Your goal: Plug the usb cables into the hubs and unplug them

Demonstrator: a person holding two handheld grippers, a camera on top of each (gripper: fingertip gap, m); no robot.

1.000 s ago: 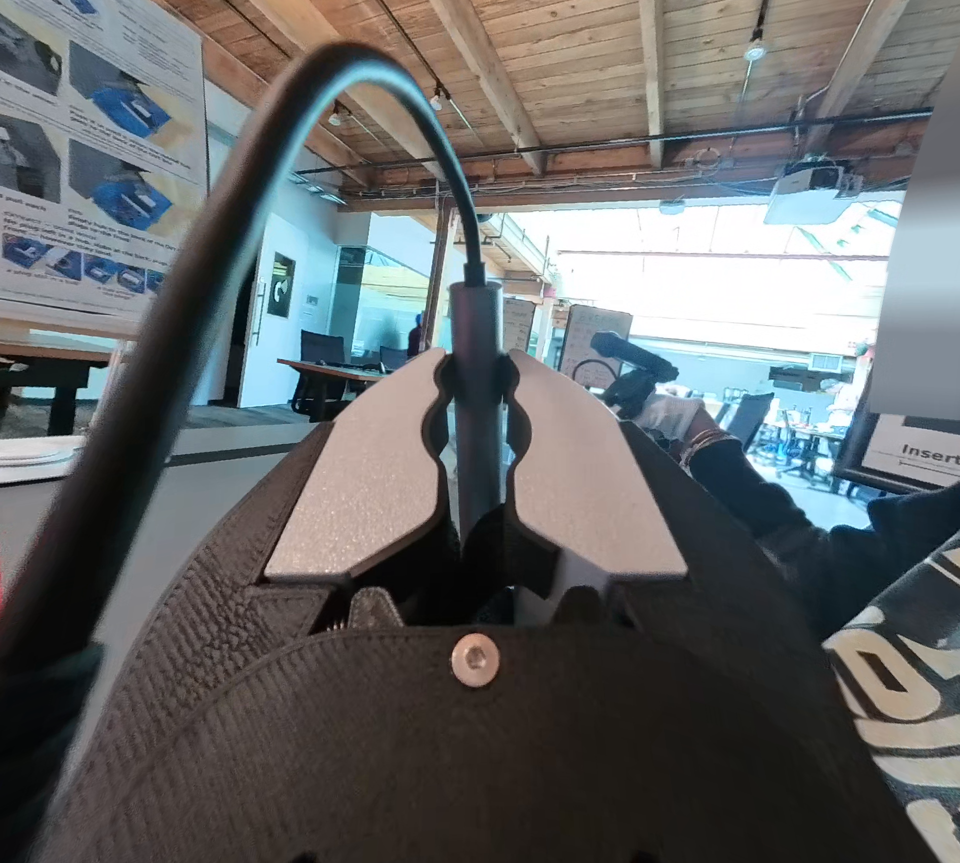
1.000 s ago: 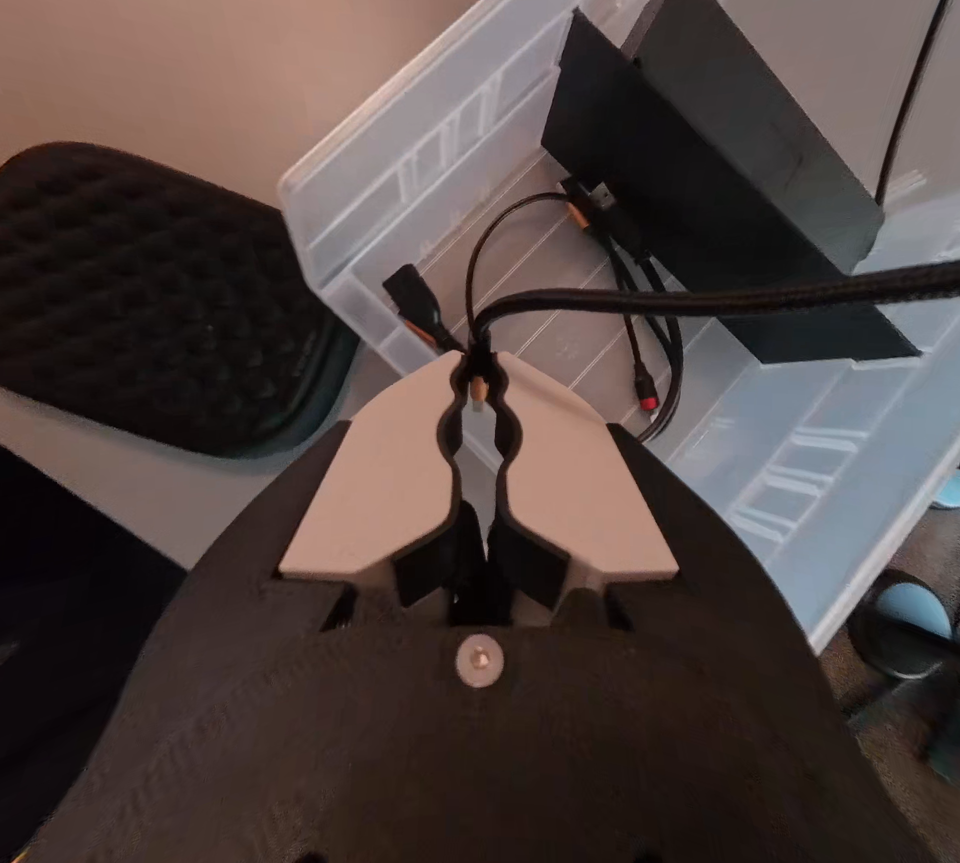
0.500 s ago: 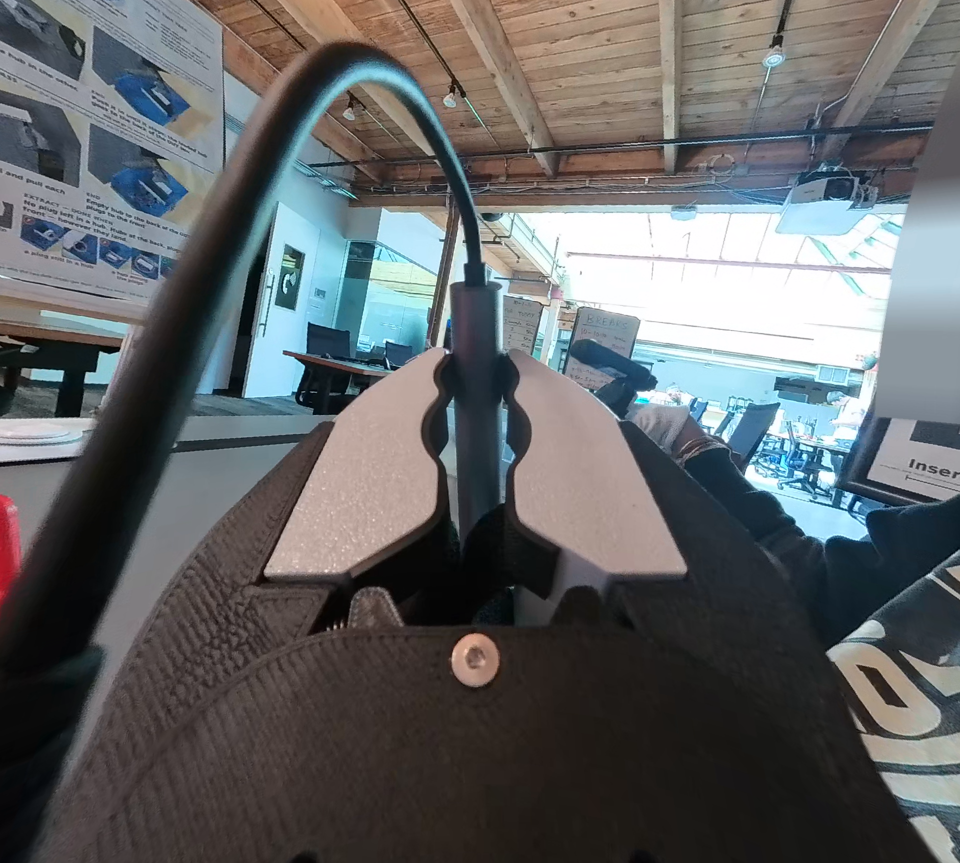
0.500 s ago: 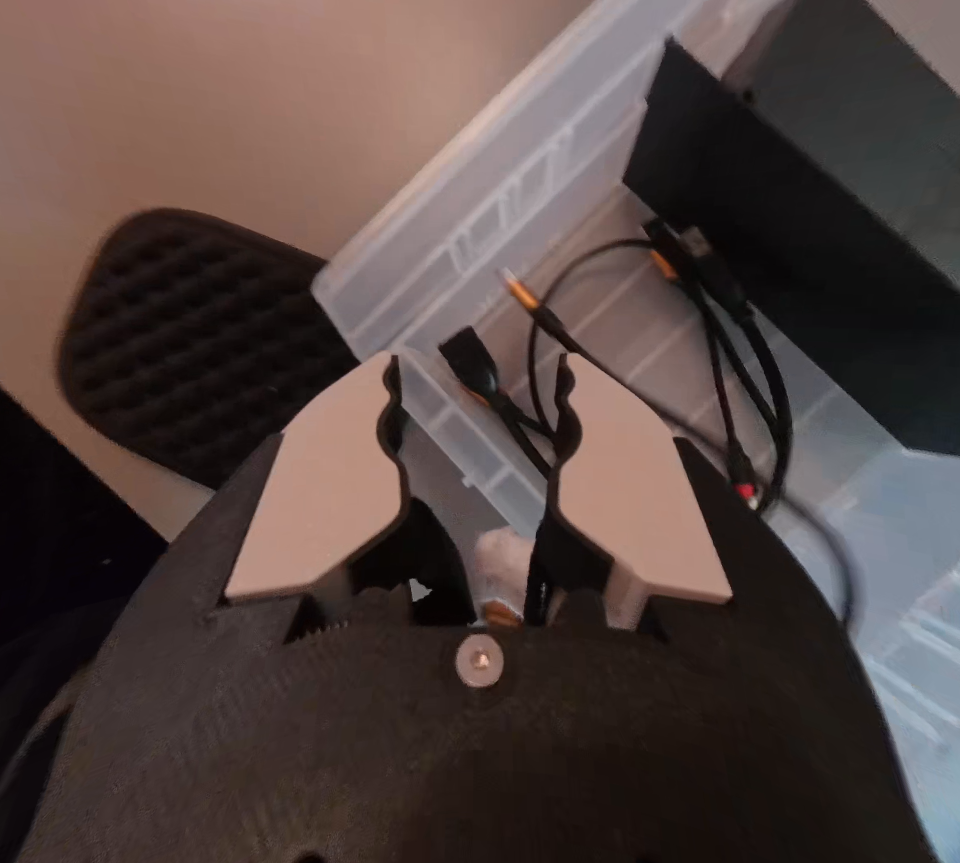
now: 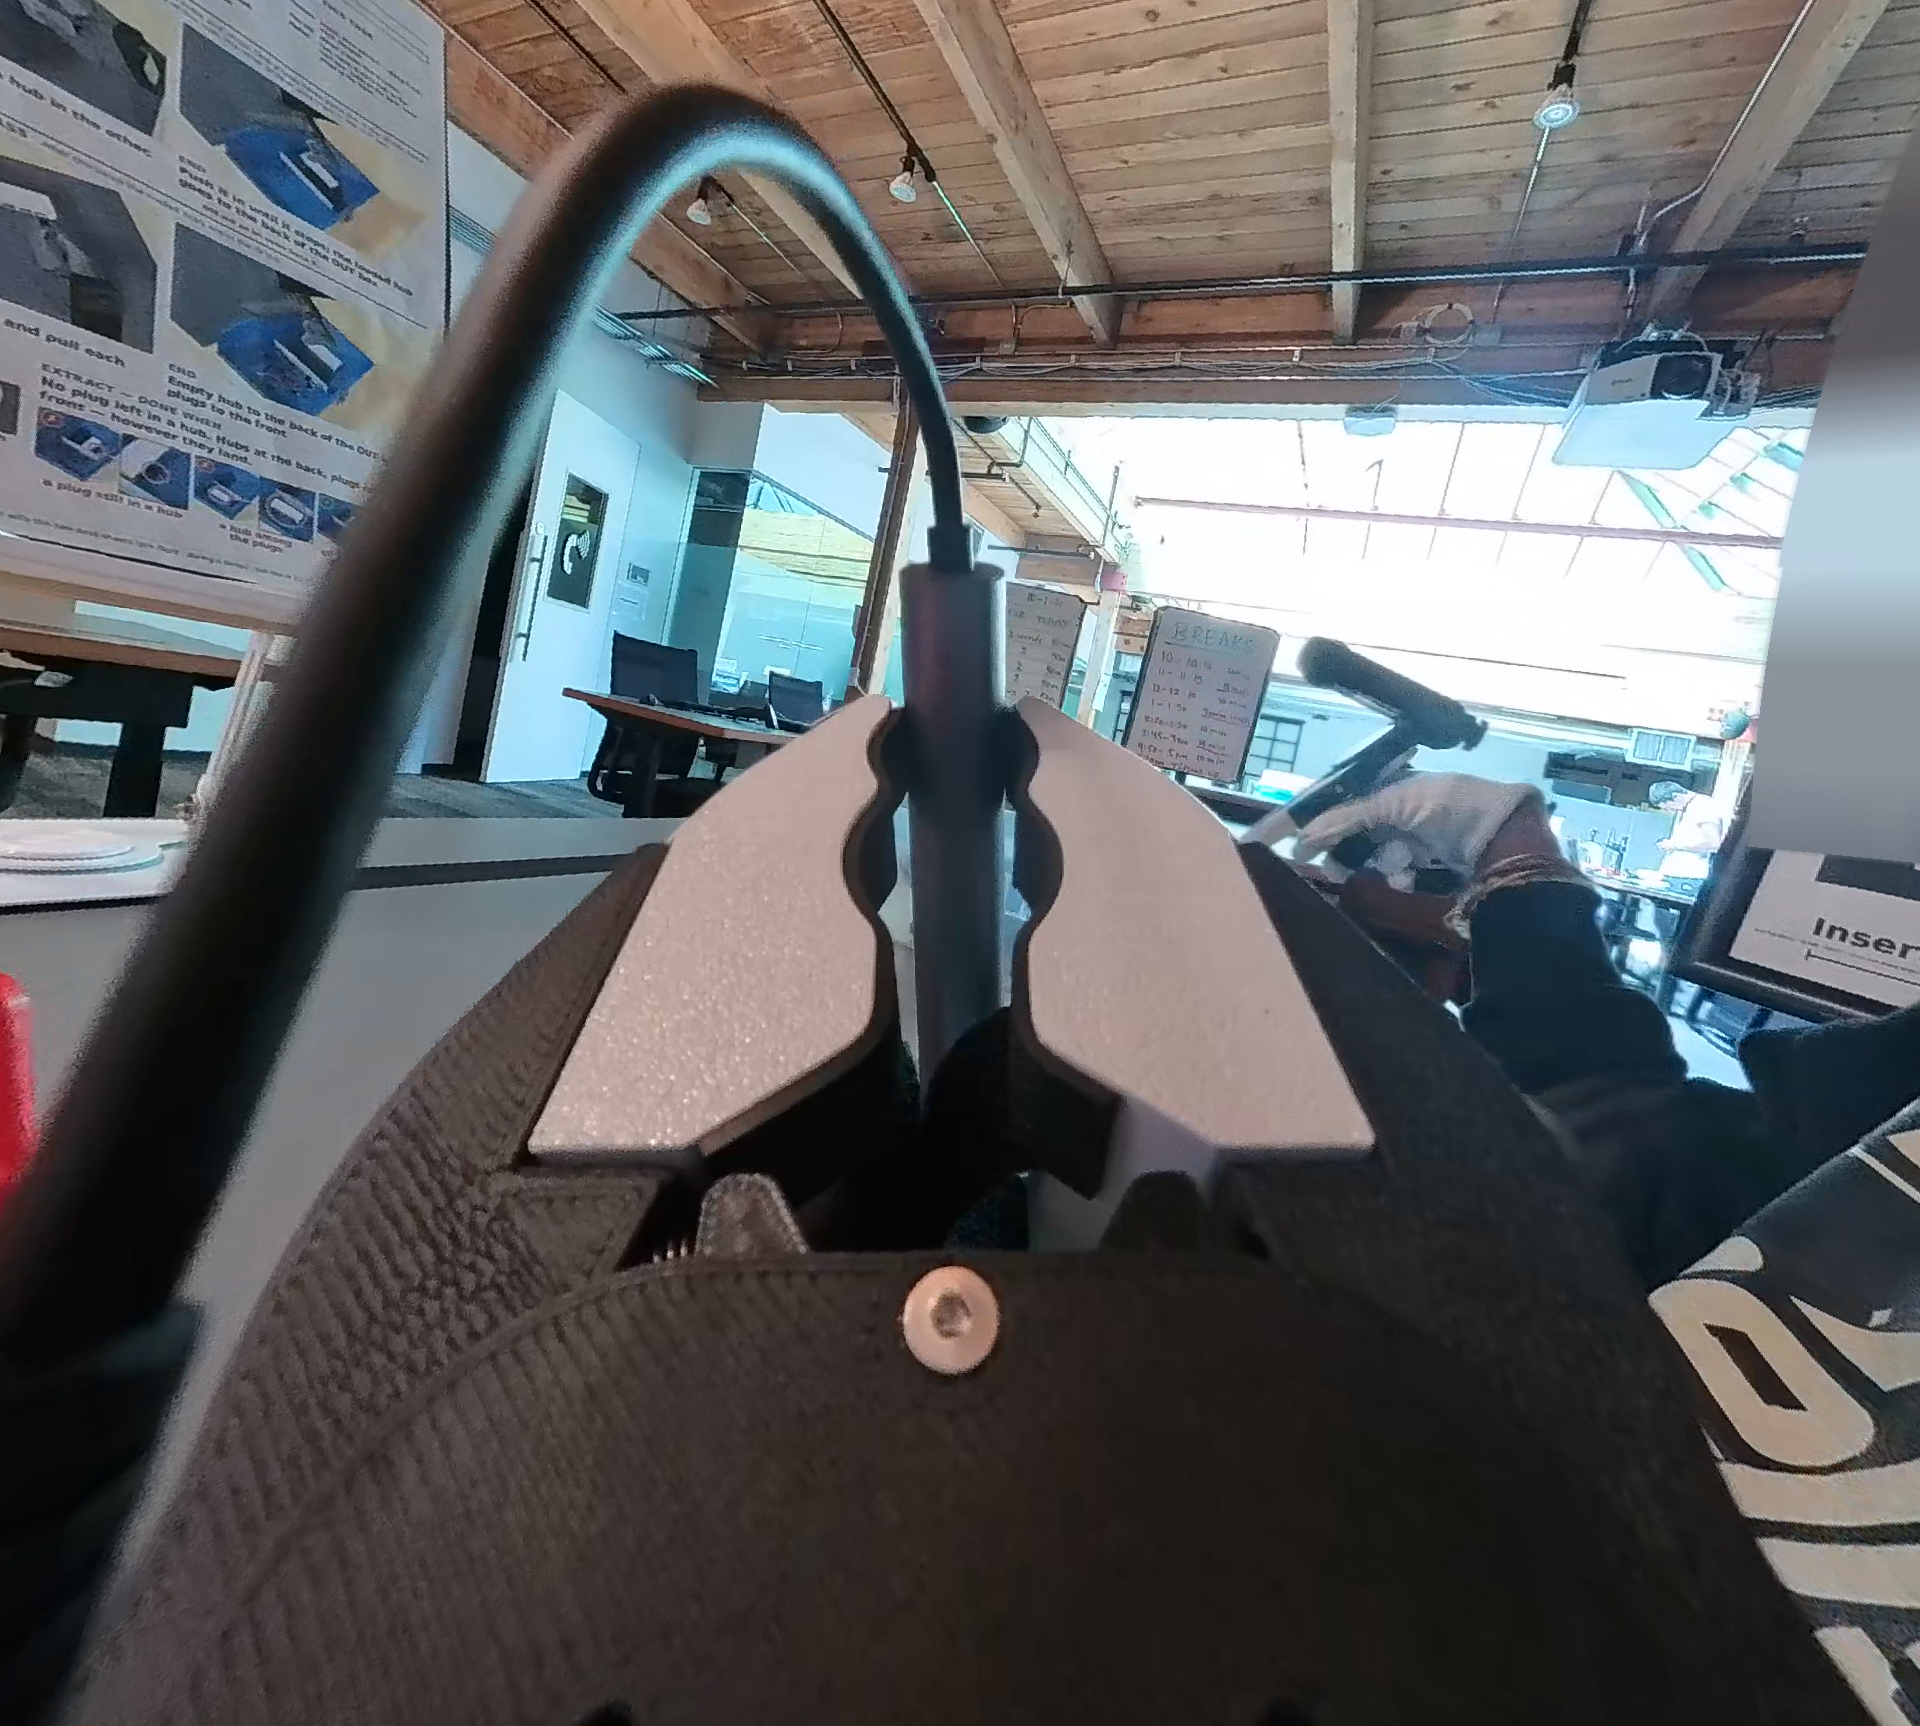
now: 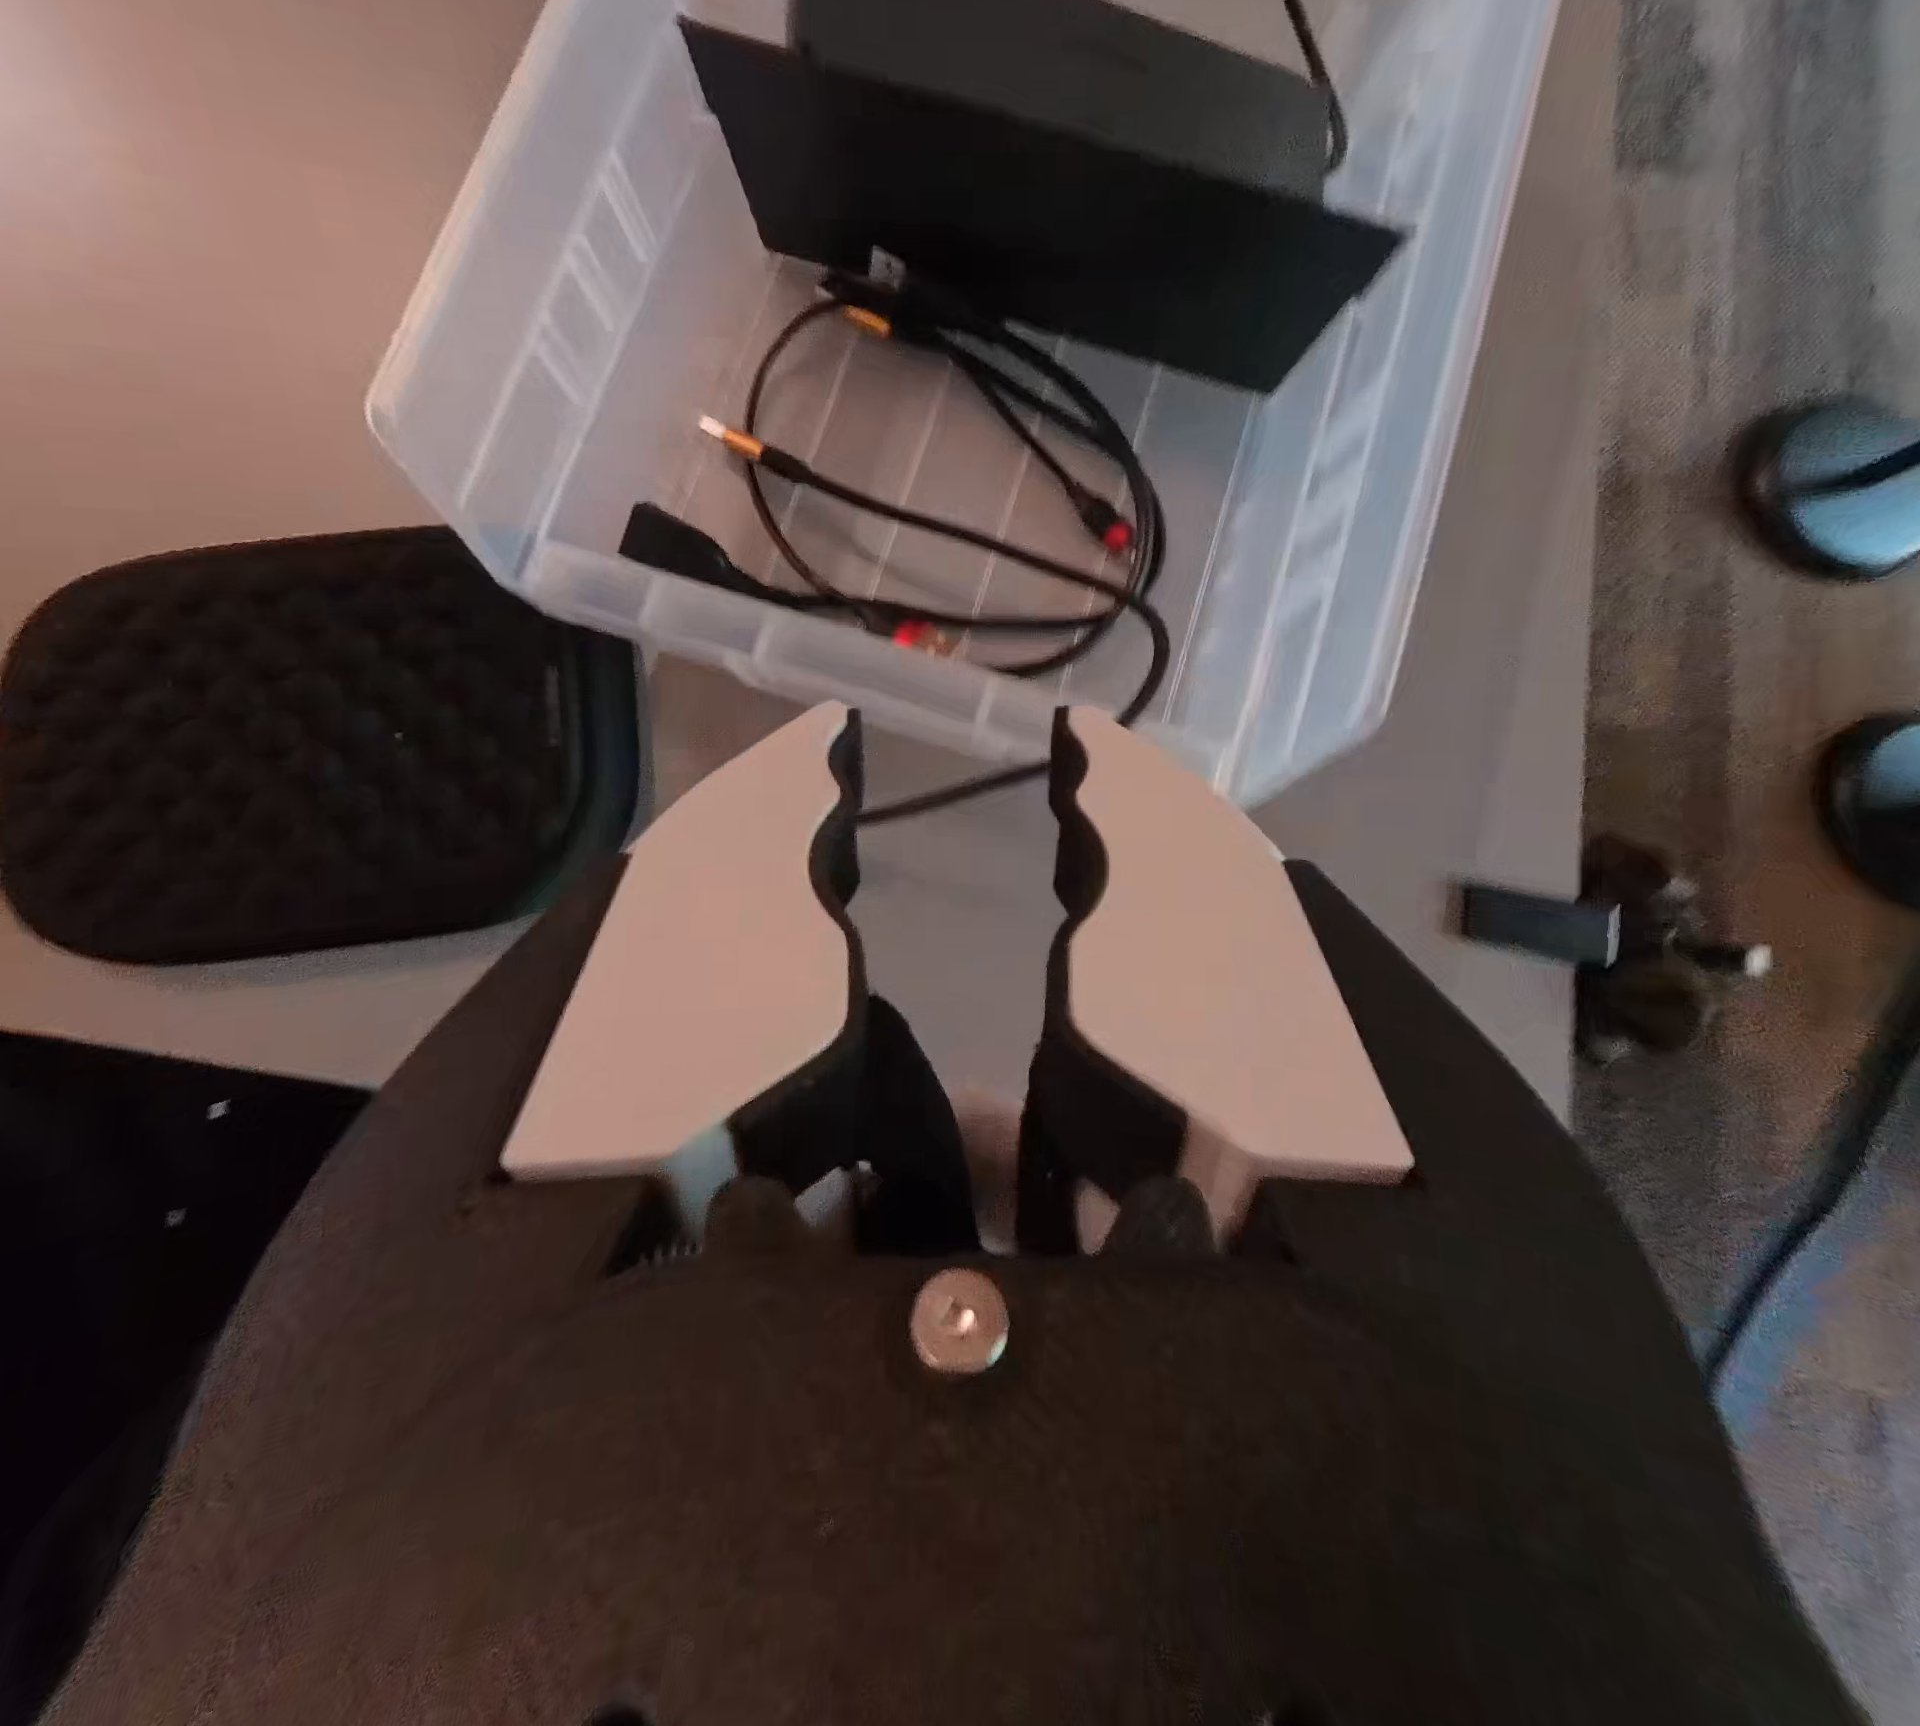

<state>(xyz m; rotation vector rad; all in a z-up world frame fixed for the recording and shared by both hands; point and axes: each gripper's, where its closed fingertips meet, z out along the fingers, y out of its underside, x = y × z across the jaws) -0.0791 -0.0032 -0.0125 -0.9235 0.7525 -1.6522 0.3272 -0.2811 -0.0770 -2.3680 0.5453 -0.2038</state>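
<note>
Slim grey metal USB hub (image 5: pixel 951 803) clamped upright in left gripper (image 5: pixel 951 720), frame centre | black cable (image 5: pixel 540 388) arcs left | right gripper (image 6: pixel 953 726) spread, empty, below clear plastic bin (image 6: pixel 540 305) of black cables (image 6: pixel 966 481) | black quilted pad (image 6: pixel 281 731) left.

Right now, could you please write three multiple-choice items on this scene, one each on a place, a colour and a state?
1. Where do the loose cables lie?
A. in the clear bin
B. on the black pad
C. on the floor

2. What colour is the divider standing in the bin?
A. white
B. black
C. blue

3. What state is the right gripper in?
A. shut on a plug
B. shut, empty
C. open, empty

Key: 1 A, the cables sit inside the bin's walls; 2 B, it reads dark; 3 C, its fingers stand apart with nothing between them.
</note>
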